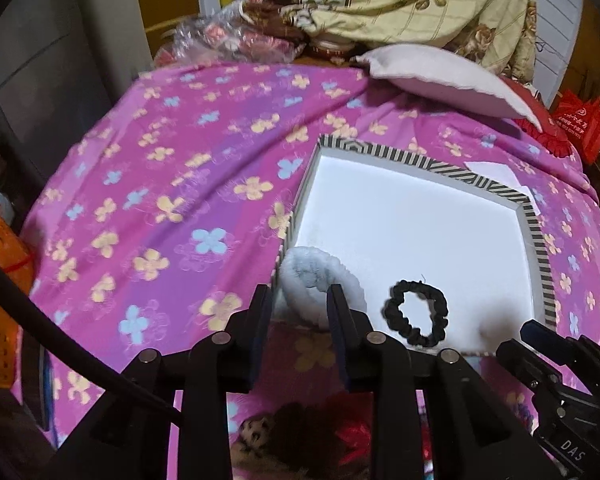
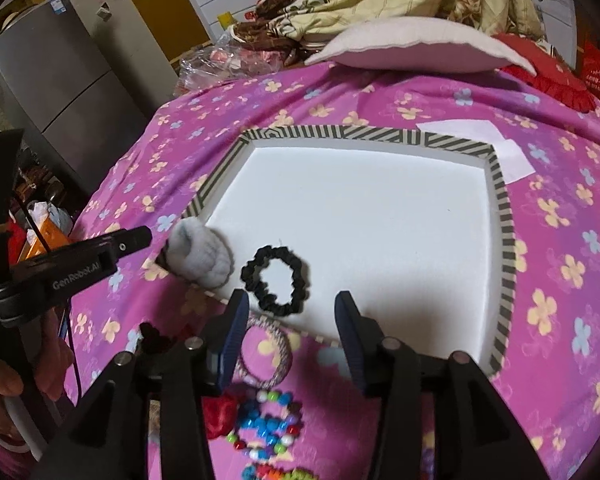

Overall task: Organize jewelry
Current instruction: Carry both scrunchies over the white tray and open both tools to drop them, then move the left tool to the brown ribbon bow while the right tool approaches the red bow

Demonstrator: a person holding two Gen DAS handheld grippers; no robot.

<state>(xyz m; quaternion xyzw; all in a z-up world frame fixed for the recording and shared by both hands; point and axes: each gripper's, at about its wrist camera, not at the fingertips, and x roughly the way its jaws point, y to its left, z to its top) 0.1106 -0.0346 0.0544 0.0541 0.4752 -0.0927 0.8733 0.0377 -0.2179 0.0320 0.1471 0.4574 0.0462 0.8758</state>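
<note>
Left wrist: left gripper (image 1: 300, 300) hanging released, nothing between jaws. White scrunchie (image 1: 320, 280) sitting just ahead of its tips, draped over tray (image 1: 538, 240) corner. Black scrunchie (image 1: 418, 312) lying in tray, right of tips.

Right wrist: right gripper (image 2: 292, 308) hanging released, empty. Black scrunchie (image 2: 275, 282) lying just ahead, between tips. Bead bracelet (image 2: 266, 426) lying under the jaws, outside tray (image 2: 504, 240).

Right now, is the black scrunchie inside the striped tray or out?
Inside: the black scrunchie lies flat on the white floor of the striped tray, untouched by either gripper.
</note>
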